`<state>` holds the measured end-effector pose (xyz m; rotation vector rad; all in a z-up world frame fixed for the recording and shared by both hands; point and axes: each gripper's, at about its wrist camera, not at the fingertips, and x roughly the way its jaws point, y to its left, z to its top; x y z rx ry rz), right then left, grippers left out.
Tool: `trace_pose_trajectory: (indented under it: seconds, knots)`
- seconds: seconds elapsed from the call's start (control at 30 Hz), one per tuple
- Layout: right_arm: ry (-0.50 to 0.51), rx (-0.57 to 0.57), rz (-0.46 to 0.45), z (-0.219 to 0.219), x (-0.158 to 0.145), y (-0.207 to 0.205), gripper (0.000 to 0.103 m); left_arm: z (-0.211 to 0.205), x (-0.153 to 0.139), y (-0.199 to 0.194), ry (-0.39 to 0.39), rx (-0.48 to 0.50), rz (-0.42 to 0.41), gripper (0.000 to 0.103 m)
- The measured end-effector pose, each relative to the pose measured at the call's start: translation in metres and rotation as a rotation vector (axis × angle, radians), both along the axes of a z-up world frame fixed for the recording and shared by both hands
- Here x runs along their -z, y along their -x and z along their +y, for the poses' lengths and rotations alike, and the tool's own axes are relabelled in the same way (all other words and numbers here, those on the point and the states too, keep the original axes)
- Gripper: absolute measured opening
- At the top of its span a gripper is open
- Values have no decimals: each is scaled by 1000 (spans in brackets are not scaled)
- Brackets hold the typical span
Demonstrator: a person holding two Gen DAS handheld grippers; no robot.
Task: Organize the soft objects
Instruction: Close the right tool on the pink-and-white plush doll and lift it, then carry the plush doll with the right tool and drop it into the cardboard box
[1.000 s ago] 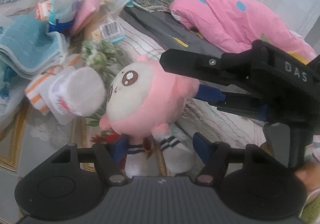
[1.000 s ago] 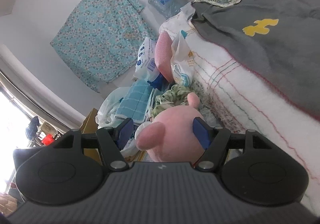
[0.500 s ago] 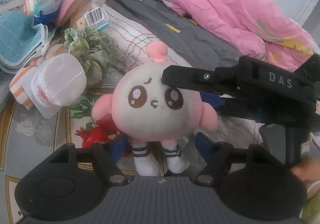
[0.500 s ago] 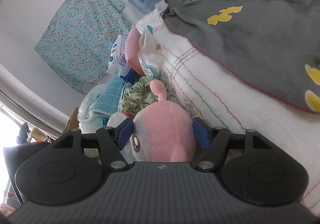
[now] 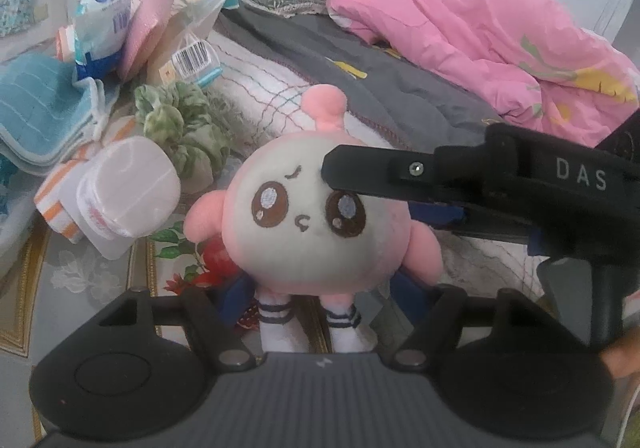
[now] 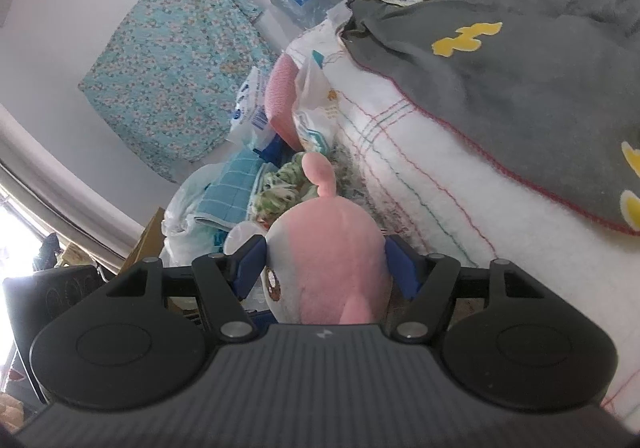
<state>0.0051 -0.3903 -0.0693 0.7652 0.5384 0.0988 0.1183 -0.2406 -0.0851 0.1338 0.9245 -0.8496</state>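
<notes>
Our left gripper (image 5: pixel 312 298) holds its fingers spread wide, the blue pads flanking the striped socks of the pink plush doll (image 5: pixel 308 215) without pressing them, so on this side the toy is free of any grip. The doll faces the left wrist camera upright, its feet down between our left fingers (image 5: pixel 234 298) and its pink antenna pointing up toward the bed. Our right gripper (image 6: pixel 326 268) comes in from the right side and is clamped on the doll's round head, one blue pad on each side of it; in the left view its black upper finger crosses the doll's forehead above one eye. To the left of the doll a clutter crowds the edge: a folded teal towel (image 5: pixel 38 111), an orange-striped cloth (image 5: pixel 60 203) under a wrapped white roll (image 5: pixel 128 191), a green floral scrunchie (image 5: pixel 180 127) just beside the doll's head, and behind these a blue-and-white plastic pack (image 5: pixel 104 19), a pink sponge-like pad (image 5: pixel 146 35) and a barcoded bag (image 5: pixel 192 55). The freest room lies in front, on the glass-topped table (image 5: pixel 92 276) with its gold trim and red flower print beneath the doll. To the right the bed carries a white fleece blanket (image 6: pixel 460 215) with coloured stitching, a grey blanket (image 6: pixel 520 79) with yellow patches, and a crumpled pink quilt (image 5: pixel 480 31). In the right wrist view a teal floral cloth (image 6: pixel 172 59) hangs on the pale wall, and bright window light shows at far left.
</notes>
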Motion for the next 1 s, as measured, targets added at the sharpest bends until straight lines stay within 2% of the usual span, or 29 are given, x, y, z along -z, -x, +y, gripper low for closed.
trace_pose_trajectory:
  seconds: [0.7, 0.87, 1.0]
  knots:
    - [14, -32, -55, 16, -20, 7, 67, 17, -24, 16, 29, -41, -65, 74]
    - [29, -68, -102, 26, -39, 3, 67, 31, -45, 23, 50, -79, -121, 74]
    - [56, -156, -178, 45, -67, -13, 67, 54, -72, 27, 58, -153, -199, 75]
